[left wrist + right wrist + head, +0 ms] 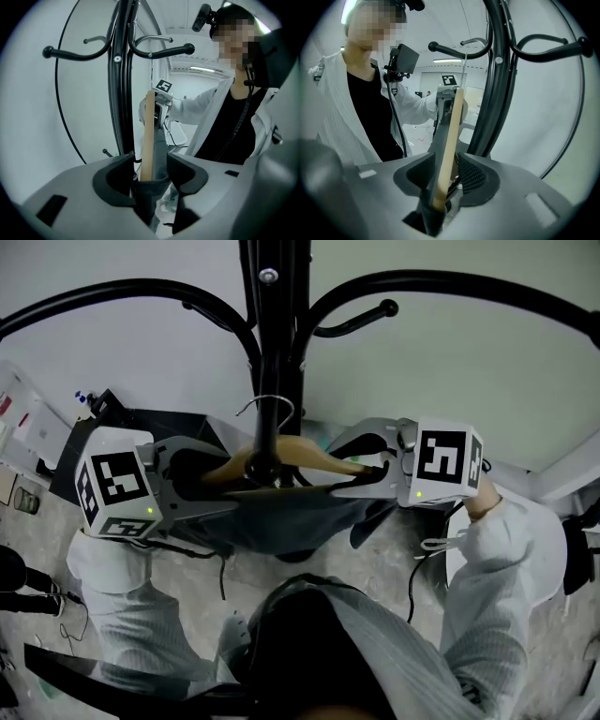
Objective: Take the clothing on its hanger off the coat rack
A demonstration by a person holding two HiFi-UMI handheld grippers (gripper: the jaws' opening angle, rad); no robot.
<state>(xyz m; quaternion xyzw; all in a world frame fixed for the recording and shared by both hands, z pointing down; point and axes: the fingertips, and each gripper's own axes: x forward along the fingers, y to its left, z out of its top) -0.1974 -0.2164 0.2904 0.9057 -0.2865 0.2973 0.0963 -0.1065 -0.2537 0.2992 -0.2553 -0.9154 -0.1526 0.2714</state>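
Note:
A wooden hanger [309,454] carrying a dark grey garment [281,512] sits against the black coat rack pole [277,334]. Its wire hook [267,407] curls beside the pole, and in the right gripper view the hook [471,42] reaches a curved rack arm [459,50]. My left gripper [220,479] clasps the hanger's left end, with wood [148,140] and cloth [160,150] filling the gap between its jaws. My right gripper [361,465] clasps the right end, the wood [450,145] standing between its ribbed pads [471,176].
More curved black rack arms [141,292] spread out above and to both sides. A white wall [469,362] is behind the rack. Cables [220,577] trail on the speckled floor, and boxes [28,427] lie at far left. A person's torso is close behind both grippers.

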